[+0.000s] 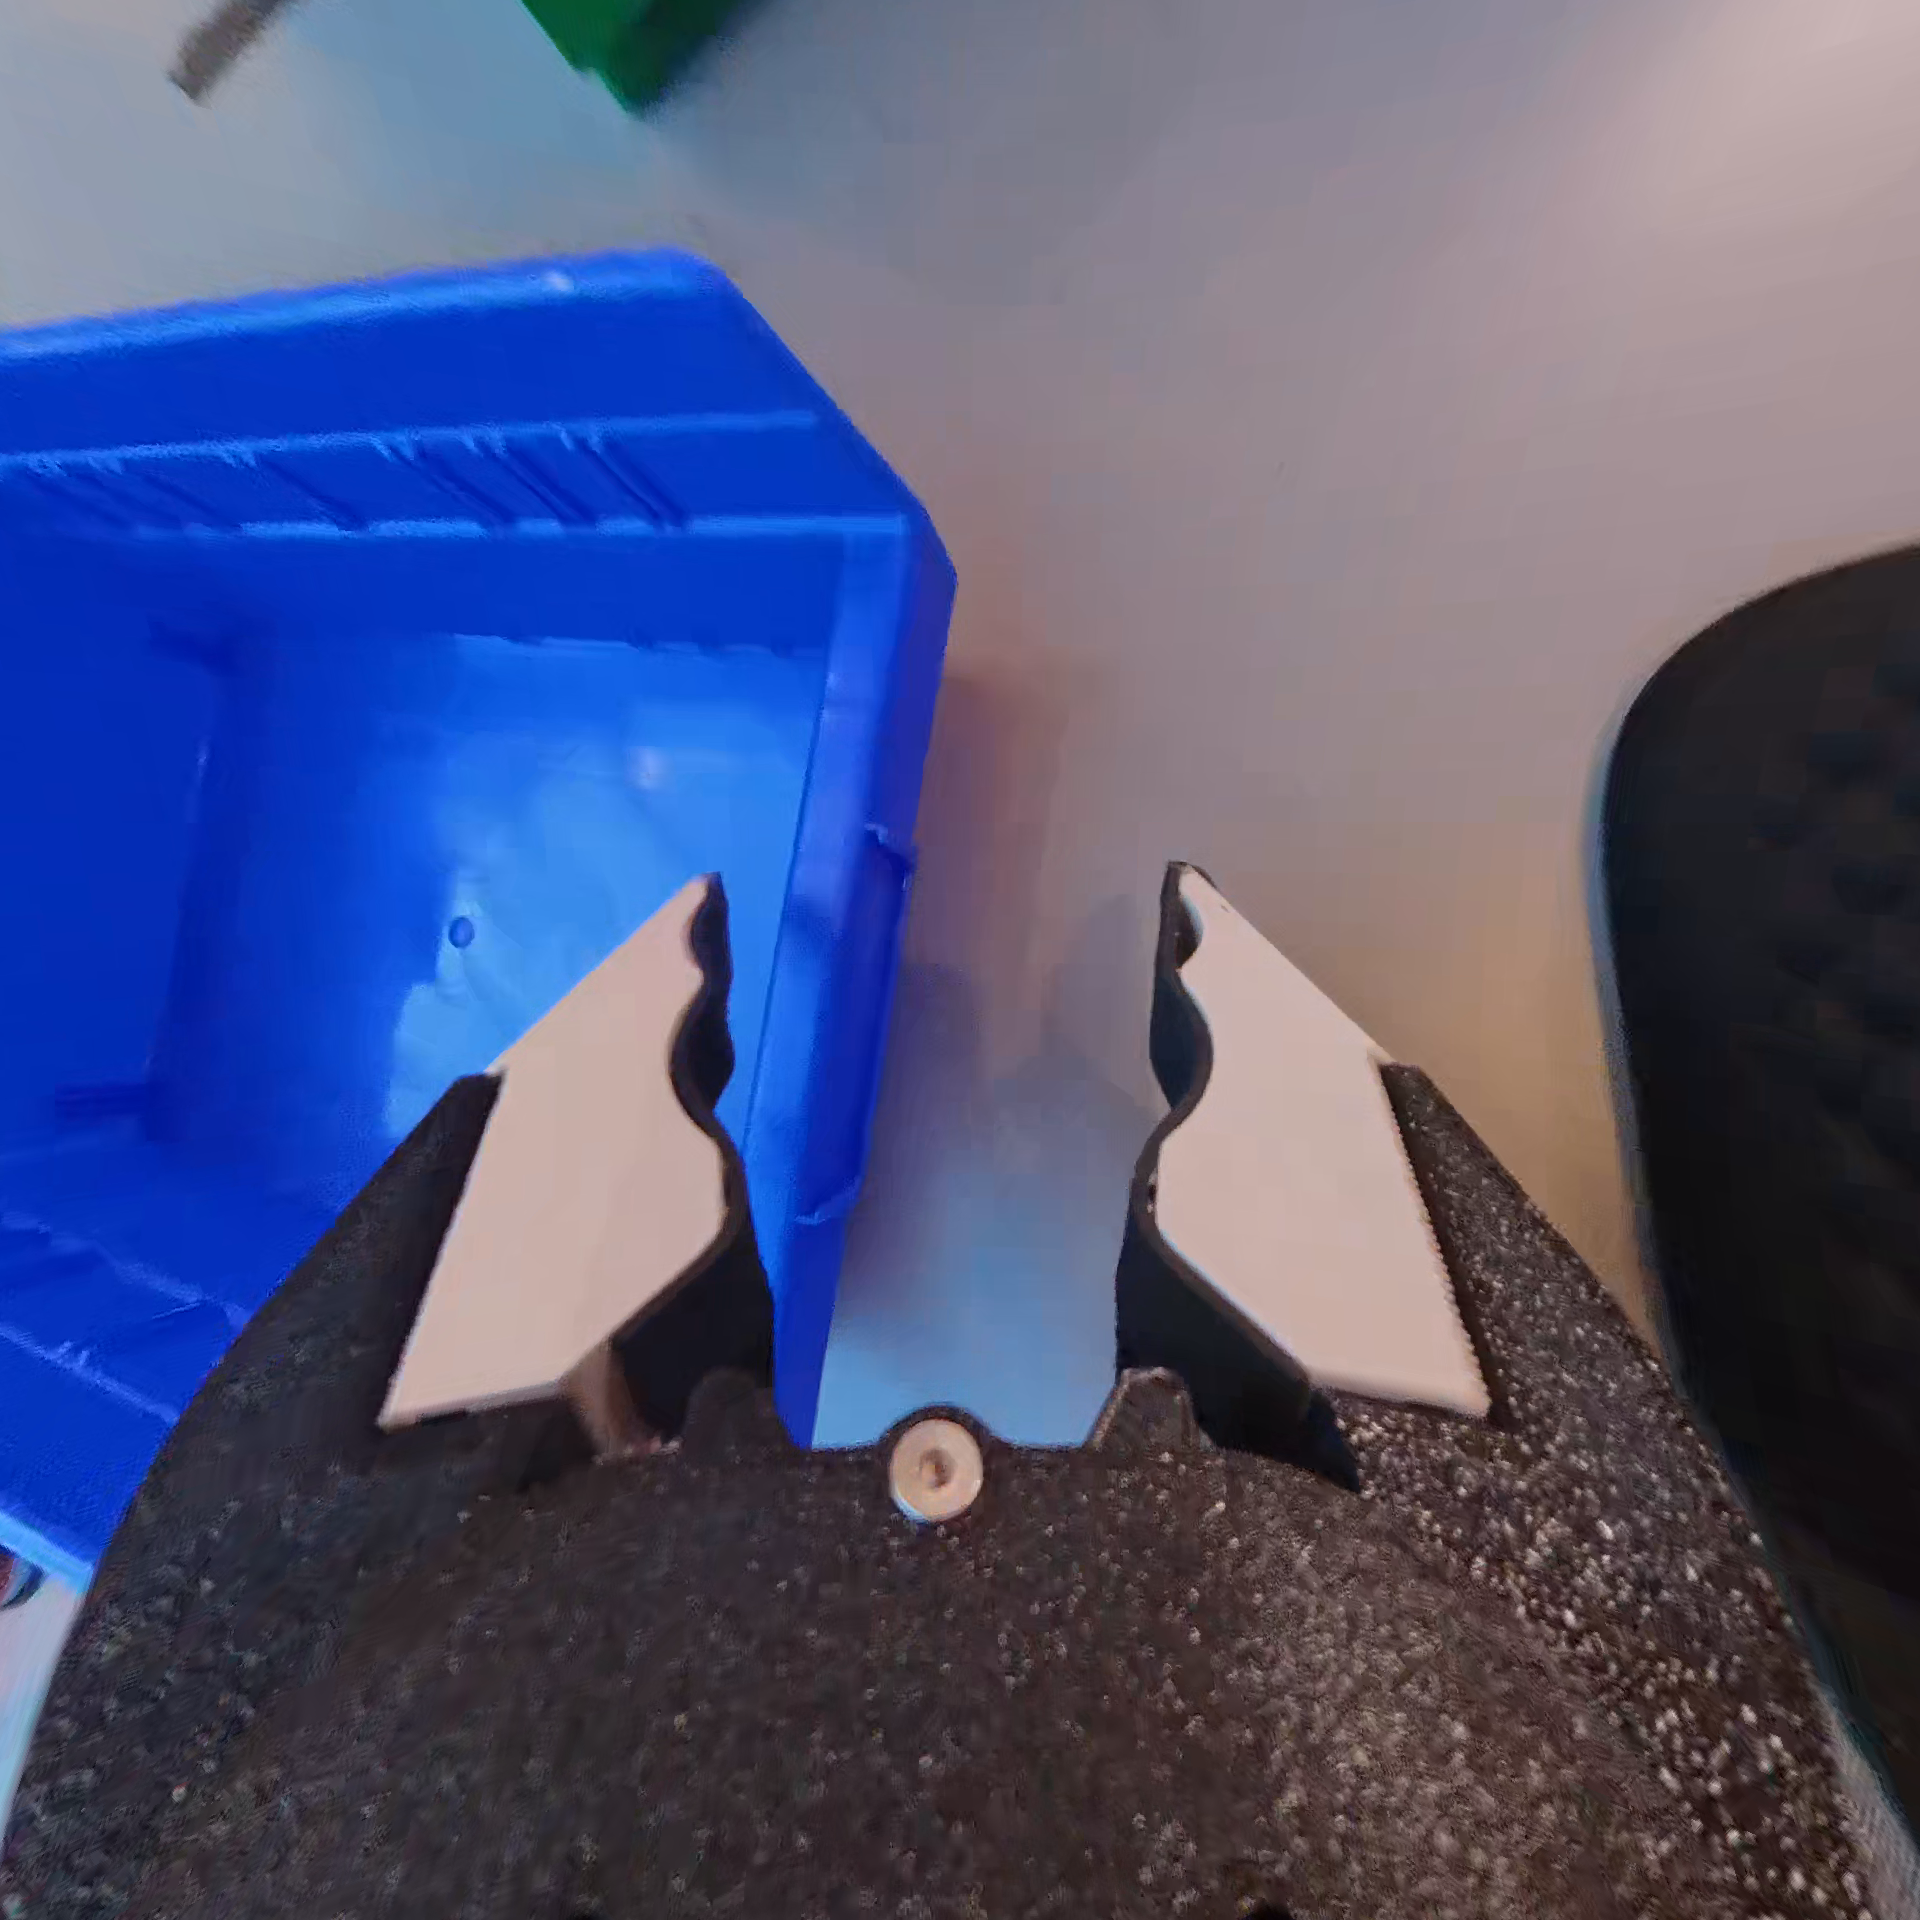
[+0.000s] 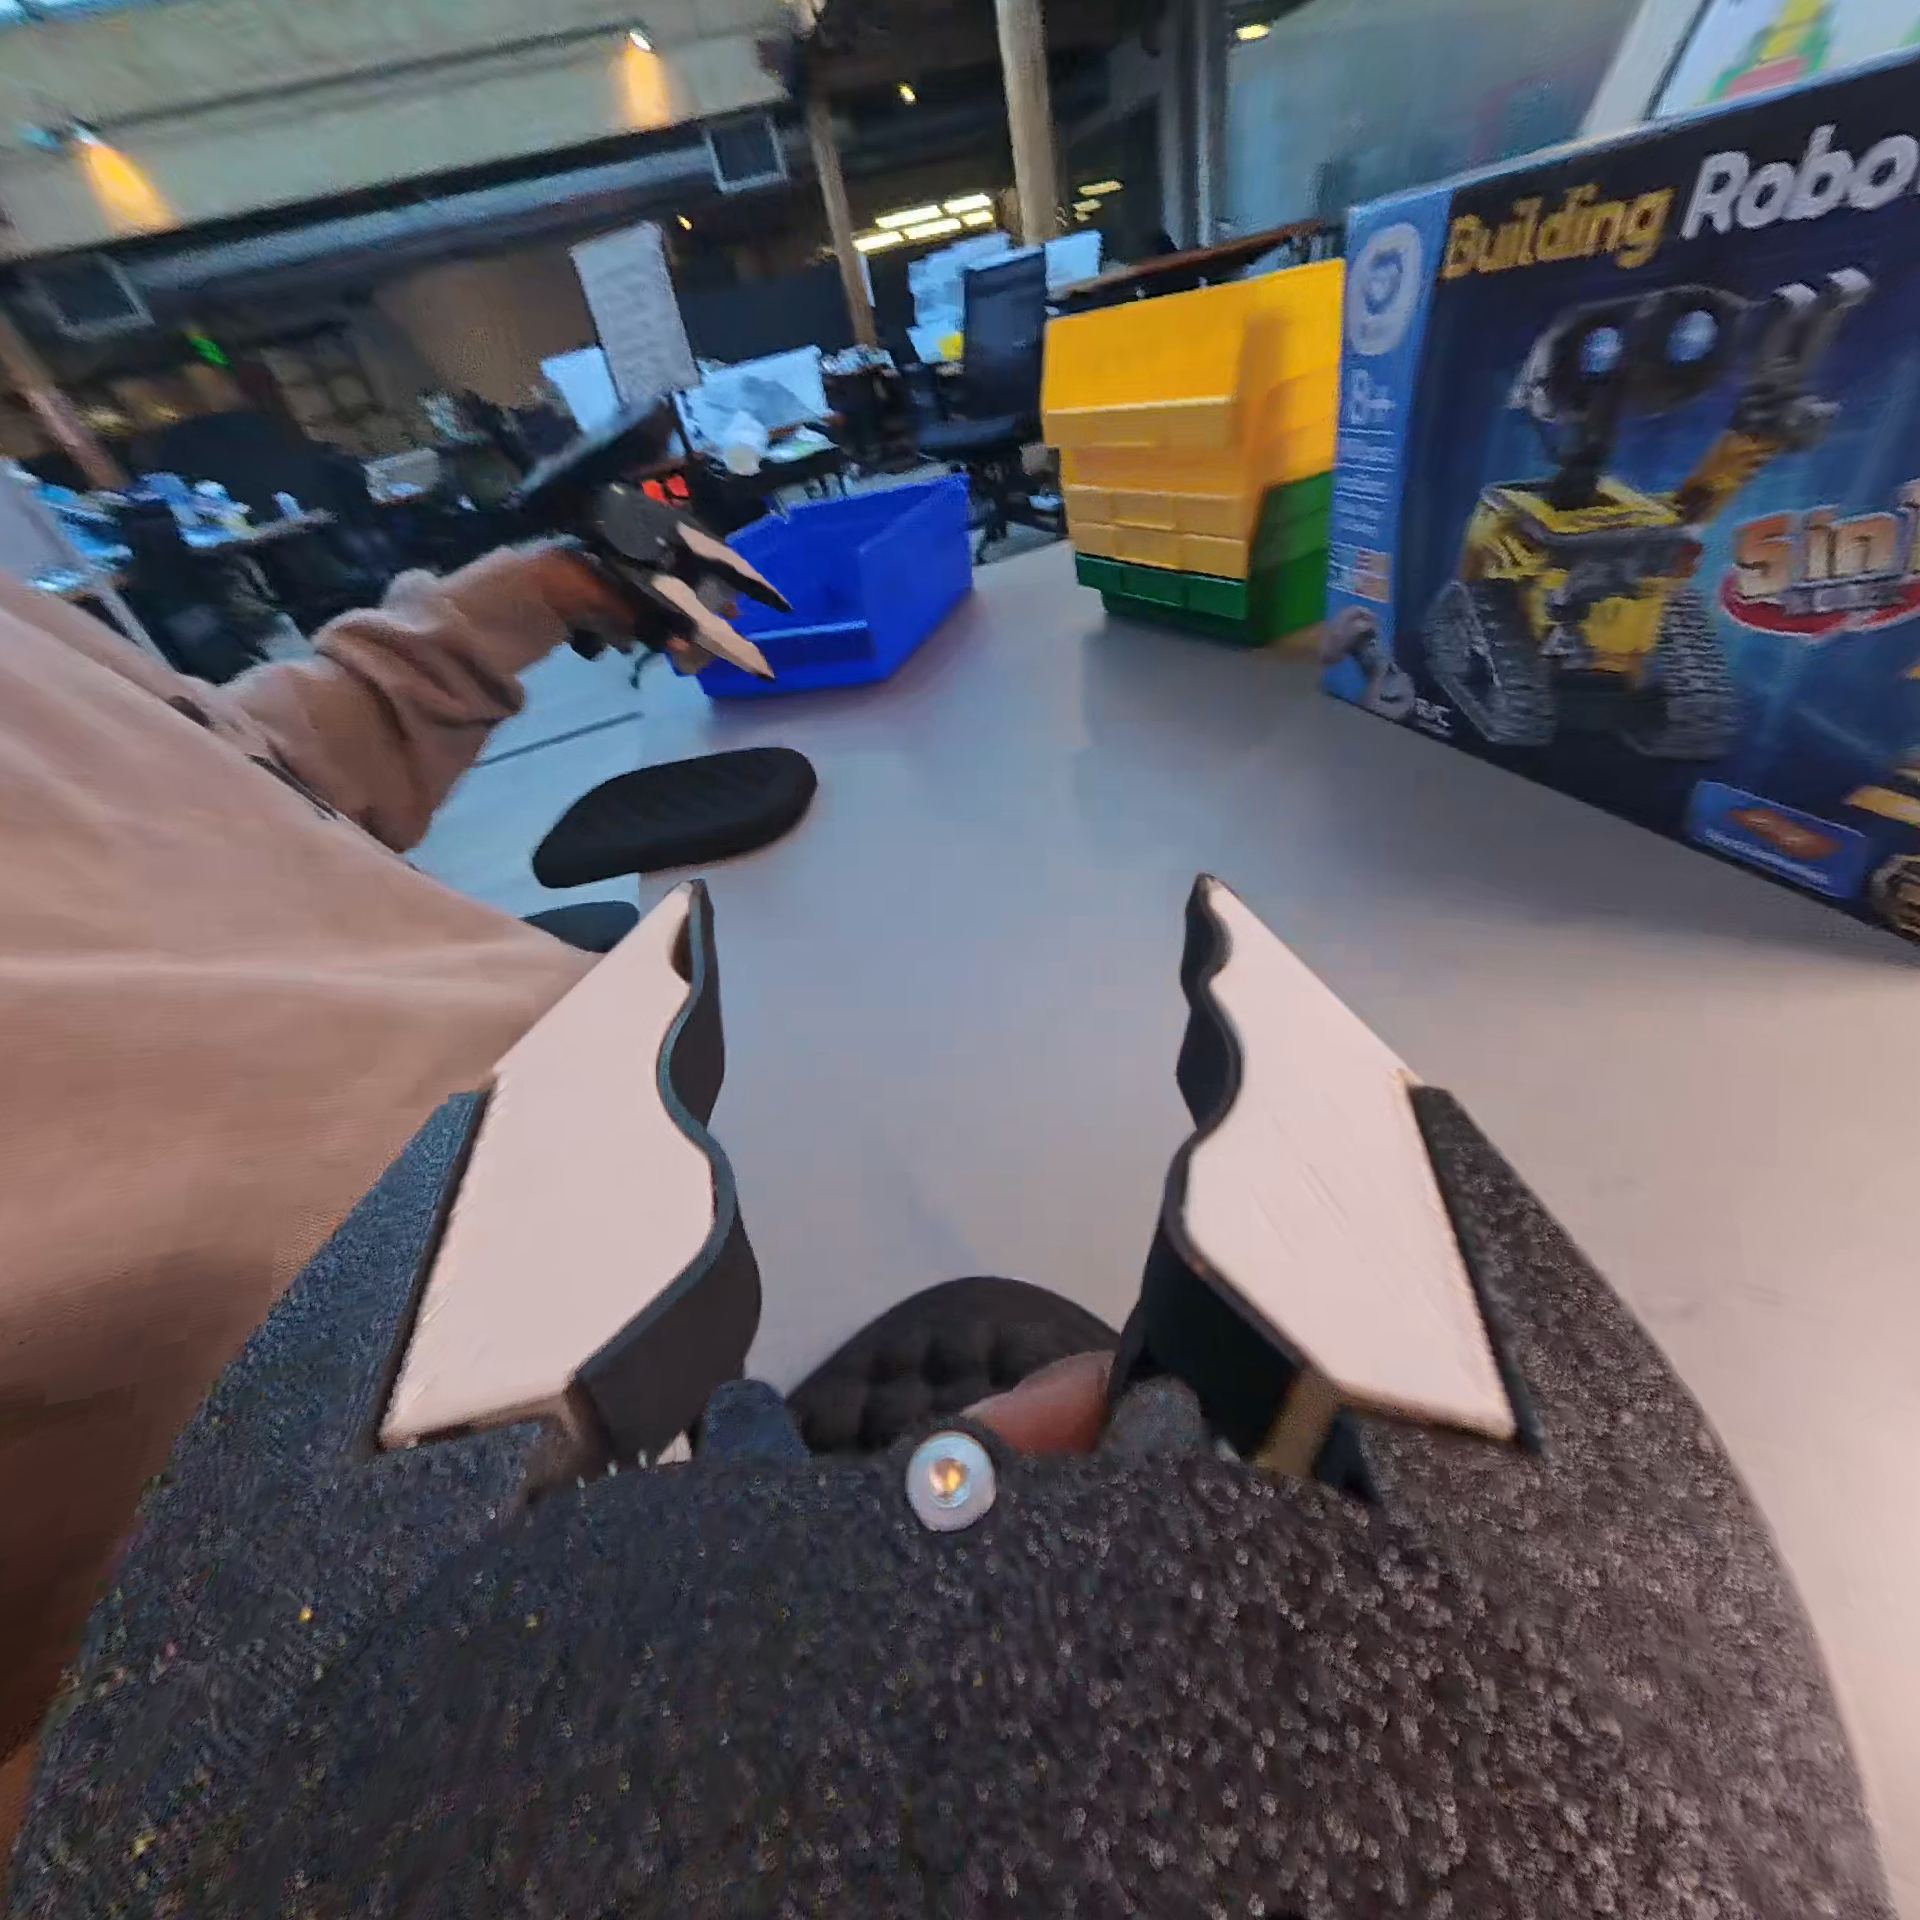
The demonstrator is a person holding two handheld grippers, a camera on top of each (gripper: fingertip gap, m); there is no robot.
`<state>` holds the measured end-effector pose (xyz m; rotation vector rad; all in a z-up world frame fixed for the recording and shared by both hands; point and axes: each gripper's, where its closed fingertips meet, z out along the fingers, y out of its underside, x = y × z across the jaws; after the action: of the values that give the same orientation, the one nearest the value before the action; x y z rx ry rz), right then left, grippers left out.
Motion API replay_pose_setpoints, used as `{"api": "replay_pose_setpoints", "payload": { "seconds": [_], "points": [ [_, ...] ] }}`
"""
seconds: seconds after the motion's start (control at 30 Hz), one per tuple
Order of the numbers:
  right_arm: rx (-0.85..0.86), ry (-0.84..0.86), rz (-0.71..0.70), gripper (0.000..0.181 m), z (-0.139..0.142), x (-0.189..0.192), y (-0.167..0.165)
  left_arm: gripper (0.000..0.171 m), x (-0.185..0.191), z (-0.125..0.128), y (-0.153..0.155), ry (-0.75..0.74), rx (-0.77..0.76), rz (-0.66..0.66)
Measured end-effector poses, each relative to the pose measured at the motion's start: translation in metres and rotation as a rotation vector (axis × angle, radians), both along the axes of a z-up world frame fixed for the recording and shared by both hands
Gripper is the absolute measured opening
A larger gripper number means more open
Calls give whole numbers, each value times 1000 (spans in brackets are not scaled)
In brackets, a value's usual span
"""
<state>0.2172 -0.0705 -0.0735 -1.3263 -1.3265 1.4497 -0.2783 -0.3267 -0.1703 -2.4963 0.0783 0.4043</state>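
Left gripper (image 1: 940, 883), seen from its own wrist: jaws spread wide and empty, poised above the right-hand wall of a blue bin (image 1: 436, 727), one finger over the bin's interior and the other over bare tabletop (image 1: 1299, 416); the visible part of the bin's interior holds nothing; a black oval pad (image 1: 1766, 1039) lies to the right, a green bin (image 1: 634, 42) at the far edge. Right gripper (image 2: 945, 894): jaws likewise wide apart, nothing between them, held over open tabletop (image 2: 1039, 935), well apart from every object; a second black pad (image 2: 935, 1351) shows just below its base. Beyond: the left gripper (image 2: 774, 639) held in a hand beside the blue bin (image 2: 862, 582); stacked yellow bins (image 2: 1184, 416) on green ones (image 2: 1205, 592); a boxed toy-robot kit (image 2: 1621, 468) standing upright; nothing has been gripped or lifted by either gripper.
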Motion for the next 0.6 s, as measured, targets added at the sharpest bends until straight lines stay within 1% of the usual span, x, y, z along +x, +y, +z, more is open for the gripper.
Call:
{"api": "replay_pose_setpoints", "payload": {
  "seconds": [0.03,0.1,0.13,0.17,0.2,0.3,0.4,0.5,0.6],
  "points": [
    [0,33,6,85,5,2,-6,77,-7,-10,-4,27,-67,2],
    [28,62,-4,85,10,3,-13,64,-18,-29,-15,54,-210,5],
    [43,66,2,85,12,4,-18,59,-22,-32,-17,63,-233,-2],
    [61,69,7,85,13,5,-23,38,-27,-29,-17,76,-229,8],
    [80,69,10,85,14,7,-27,26,-30,-28,-20,98,-252,-8],
    [110,55,20,85,10,12,-37,25,-21,-28,-30,123,-296,-74],
    [110,40,13,84,4,17,-40,25,6,-19,-35,132,-231,-120],
    [99,37,3,84,1,22,-40,26,35,8,-40,214,-134,-147],
    [87,50,2,83,2,22,-39,27,55,50,-40,318,-5,-151]
  ]
}}
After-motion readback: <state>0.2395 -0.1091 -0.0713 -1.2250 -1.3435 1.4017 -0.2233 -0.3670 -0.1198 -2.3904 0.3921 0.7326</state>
